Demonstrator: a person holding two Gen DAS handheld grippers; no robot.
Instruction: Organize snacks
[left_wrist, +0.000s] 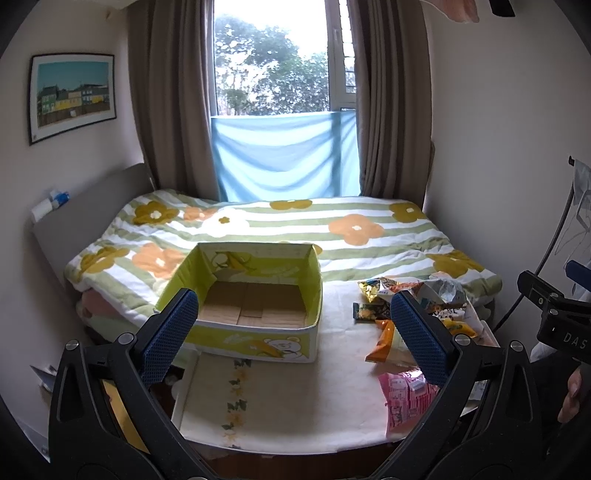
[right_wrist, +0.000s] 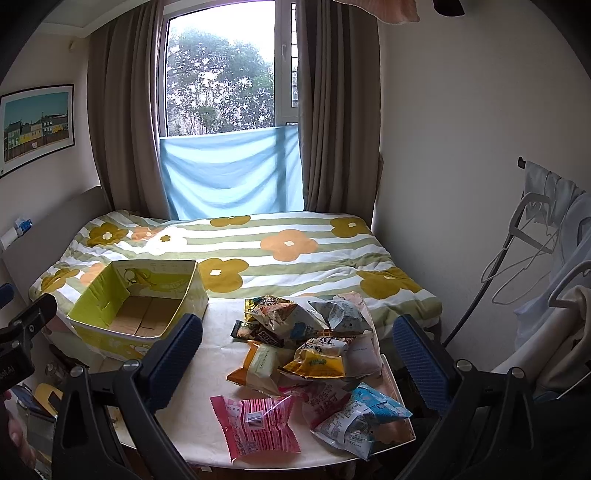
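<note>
While we hold both tools above the table's (right_wrist: 207, 424) near edge, the open yellow-green box (left_wrist: 255, 295) sits at its far left corner | snack pile (right_wrist: 310, 343) heaped along the right edge | pink packet (right_wrist: 255, 424) nearest us | left gripper (left_wrist: 295, 332) and right gripper (right_wrist: 299, 365) both spread wide, empty.

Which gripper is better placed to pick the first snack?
Probably the right gripper: open, facing the snack pile. The left gripper, also open, faces the empty box.
</note>
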